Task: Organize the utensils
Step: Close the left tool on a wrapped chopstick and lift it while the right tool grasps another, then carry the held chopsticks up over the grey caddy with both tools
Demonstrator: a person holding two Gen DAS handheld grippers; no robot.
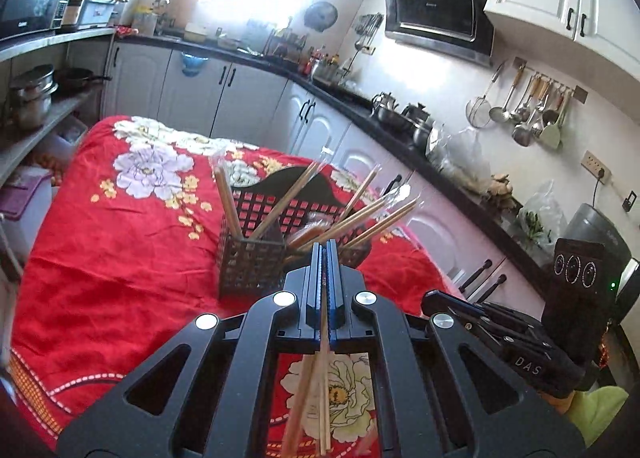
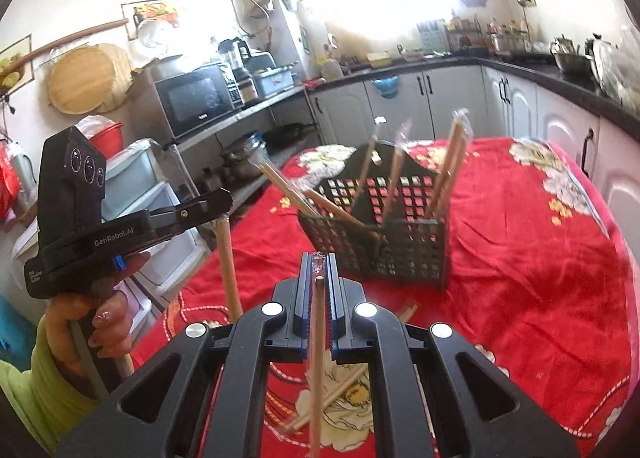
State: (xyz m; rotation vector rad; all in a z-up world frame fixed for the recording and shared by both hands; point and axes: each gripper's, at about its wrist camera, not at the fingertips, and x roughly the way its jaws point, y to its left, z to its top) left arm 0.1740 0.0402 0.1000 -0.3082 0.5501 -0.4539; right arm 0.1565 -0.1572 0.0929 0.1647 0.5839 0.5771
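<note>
Both my grippers, left gripper [image 1: 326, 244] and right gripper [image 2: 319, 258], clamp wrapped wooden chopsticks [image 2: 317, 358]; I should tilt tips down over the black perforated plastic basket [image 2: 384, 242].

The black mesh utensil basket [image 2: 384, 234] stands mid-bench on the red floral cloth [image 1: 120, 242], and it is the main obstacle. Wrapped chopsticks [image 2: 450, 161] lean out of its top in several directions, so a straight drop into the basket is crowded; the widest gap lies between the sticks fanned toward the counter side and those on the shelf side. Beyond the basket the cloth lies bare, giving free room. On the near side loose chopsticks [image 2: 344, 390] litter the cloth. The left claw [image 2: 216, 201] hovers beside the basket on the shelf side, chopsticks [image 2: 230, 266] hanging below it, narrowing passage there.
</note>
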